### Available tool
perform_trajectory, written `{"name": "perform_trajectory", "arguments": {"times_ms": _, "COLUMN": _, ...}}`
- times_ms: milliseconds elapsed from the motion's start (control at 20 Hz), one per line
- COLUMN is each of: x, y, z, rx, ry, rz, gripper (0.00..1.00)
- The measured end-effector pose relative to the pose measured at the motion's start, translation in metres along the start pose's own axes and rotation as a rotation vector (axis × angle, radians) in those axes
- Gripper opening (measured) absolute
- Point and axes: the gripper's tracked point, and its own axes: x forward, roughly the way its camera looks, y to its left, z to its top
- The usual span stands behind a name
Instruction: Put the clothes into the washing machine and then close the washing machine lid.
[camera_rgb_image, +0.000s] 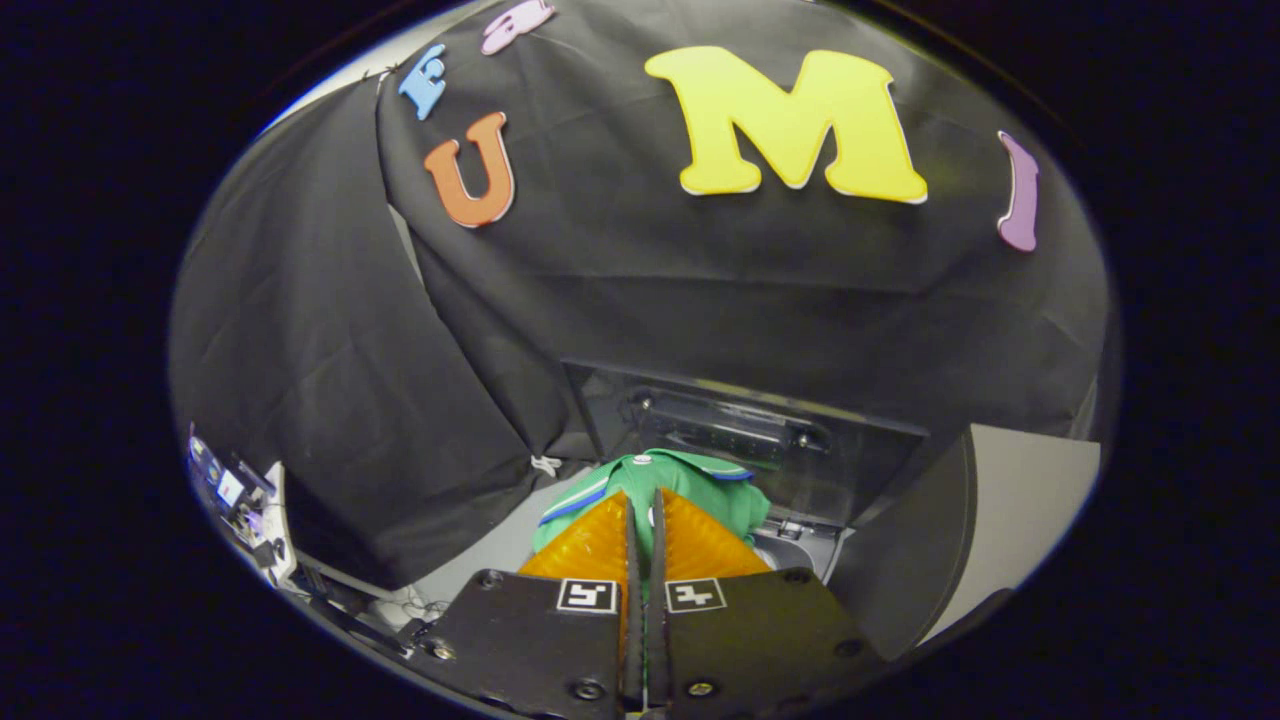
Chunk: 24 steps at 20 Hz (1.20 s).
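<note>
Green garment (690, 490) with blue-white trim pinched between orange fingers (595, 550) of gripper (645, 515), both pads pressing cloth, nearly together. Garment bulges just ahead of fingertips, held above washing machine (800, 550); raised dark lid (740, 430) stands beyond. Judged progress: garment grasped, not yet dropped into tub; lid closing left. Count: one garment, one machine, one lid, two fingers.

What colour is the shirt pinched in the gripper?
Green with blue-and-white trim, seen in the gripper view: shirt, gripper shut on it.
</note>
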Motion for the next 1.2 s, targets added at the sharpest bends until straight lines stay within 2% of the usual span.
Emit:
{"name": "perform_trajectory", "arguments": {"times_ms": 650, "x": 0.103, "y": -0.021, "z": -0.087, "rx": 0.059, "ry": 0.121, "rz": -0.109, "gripper": 0.05}}
{"name": "perform_trajectory", "arguments": {"times_ms": 1000, "x": 0.141, "y": -0.025, "z": -0.127, "rx": 0.074, "ry": 0.223, "rz": -0.147, "gripper": 0.05}}
{"name": "perform_trajectory", "arguments": {"times_ms": 1200, "x": 0.146, "y": -0.031, "z": -0.149, "rx": 0.090, "ry": 0.294, "rz": -0.176, "gripper": 0.05}}
